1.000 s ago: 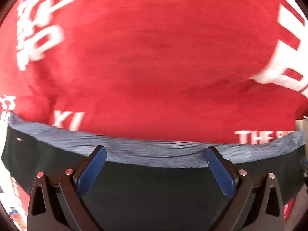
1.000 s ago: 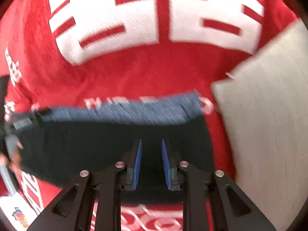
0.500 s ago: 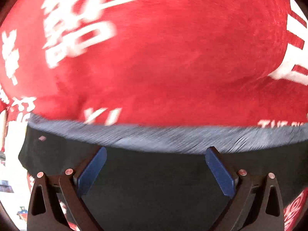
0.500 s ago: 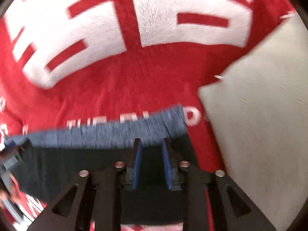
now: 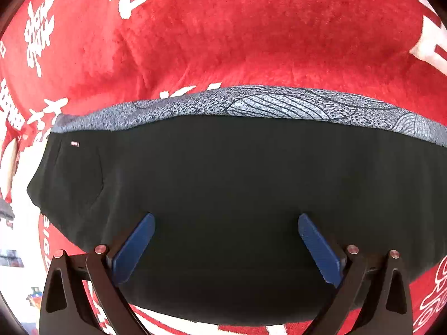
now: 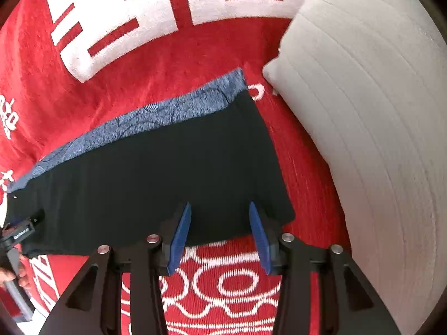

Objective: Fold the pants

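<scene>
Black pants [image 5: 223, 189] [image 6: 156, 178] lie flat and folded on a red blanket, with a blue-grey patterned band [image 5: 279, 106] [image 6: 156, 117] showing along their far edge. My left gripper [image 5: 226, 220] hovers over the middle of the black cloth, open, with nothing pinched. My right gripper [image 6: 219, 209] is over the pants' near right corner. Its jaws are opening, and the blue pads stand apart from the cloth beneath them. The other gripper's body [image 6: 19, 234] and a hand show at the left edge of the right wrist view.
The red blanket [image 5: 251, 33] [image 6: 139, 64] with white lettering covers the whole surface. A grey pillow [image 6: 377, 128] lies just right of the pants, a narrow strip of blanket between them.
The right gripper's jaws have spread apart and let go of the black cloth. Both grippers have drawn back toward the near edge, so more of the pants and the patterned band shows.
</scene>
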Demonstrator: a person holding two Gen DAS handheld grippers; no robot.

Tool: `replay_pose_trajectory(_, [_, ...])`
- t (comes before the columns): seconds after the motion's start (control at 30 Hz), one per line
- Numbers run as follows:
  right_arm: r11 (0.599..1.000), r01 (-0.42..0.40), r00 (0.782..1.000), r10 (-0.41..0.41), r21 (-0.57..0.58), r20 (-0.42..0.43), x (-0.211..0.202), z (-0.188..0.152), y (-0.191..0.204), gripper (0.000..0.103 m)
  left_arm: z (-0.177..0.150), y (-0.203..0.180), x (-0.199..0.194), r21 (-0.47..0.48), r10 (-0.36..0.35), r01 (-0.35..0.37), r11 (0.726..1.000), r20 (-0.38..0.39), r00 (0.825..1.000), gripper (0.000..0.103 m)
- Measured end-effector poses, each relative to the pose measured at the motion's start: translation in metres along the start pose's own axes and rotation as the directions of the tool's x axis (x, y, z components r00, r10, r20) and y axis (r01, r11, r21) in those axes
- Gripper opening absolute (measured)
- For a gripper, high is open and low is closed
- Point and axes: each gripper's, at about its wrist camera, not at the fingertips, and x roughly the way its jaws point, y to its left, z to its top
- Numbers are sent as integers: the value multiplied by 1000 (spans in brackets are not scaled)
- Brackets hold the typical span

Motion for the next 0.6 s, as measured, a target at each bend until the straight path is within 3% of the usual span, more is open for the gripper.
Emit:
replay_pose_trajectory(0.33, [988,23,1000,-20,151,-24,-28,-32,-17,50,-1,7,-6,-7,-89,89,996,21,996,103])
replay_pose_trajectory(0.6, [966,-36,999,44,254,-28,-36,-78,39,51,-4,26,-16,106,-196,201,974,-53,979,103])
